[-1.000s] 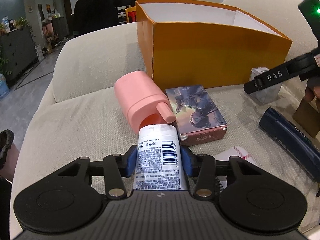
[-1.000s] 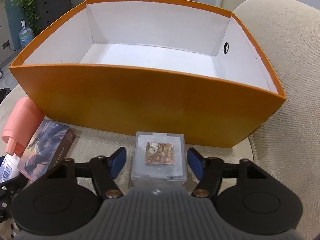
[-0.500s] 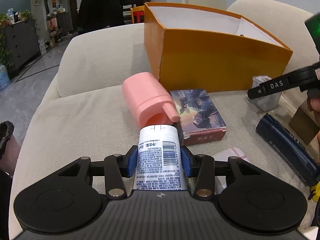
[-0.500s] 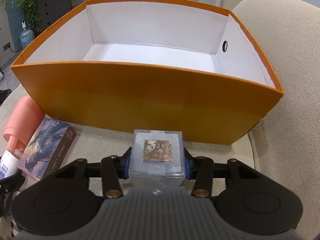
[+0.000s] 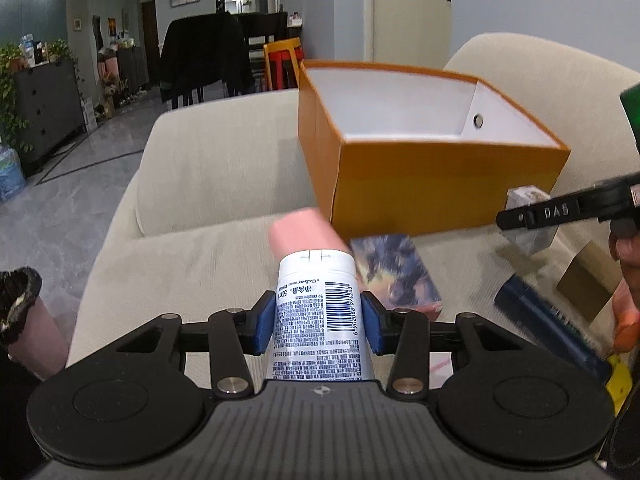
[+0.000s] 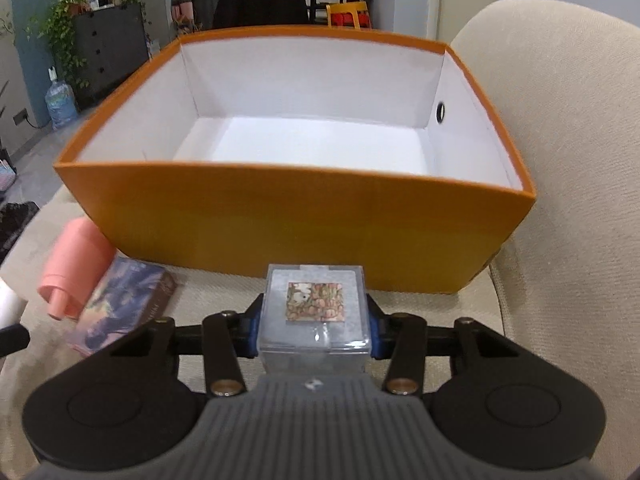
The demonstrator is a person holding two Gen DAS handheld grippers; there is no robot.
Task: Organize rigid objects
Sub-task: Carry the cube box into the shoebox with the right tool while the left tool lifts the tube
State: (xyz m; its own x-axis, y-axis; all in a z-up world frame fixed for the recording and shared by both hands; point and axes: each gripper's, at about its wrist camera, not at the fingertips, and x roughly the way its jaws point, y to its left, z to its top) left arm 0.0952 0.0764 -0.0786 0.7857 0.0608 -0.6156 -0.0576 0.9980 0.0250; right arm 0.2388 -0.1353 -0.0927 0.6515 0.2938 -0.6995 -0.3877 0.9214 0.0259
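Tube [image 5: 316,312] with pink cap was clamped by the left gripper [image 5: 318,322]. Clear case [image 6: 316,312] was clamped by the right gripper [image 6: 314,326], its jaws just closed, before the orange box [image 6: 280,224].

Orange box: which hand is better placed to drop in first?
Right, probably. Its tool holds the clear case squarely before the empty orange box; the left tool, gripping the tube, sits off its corner.
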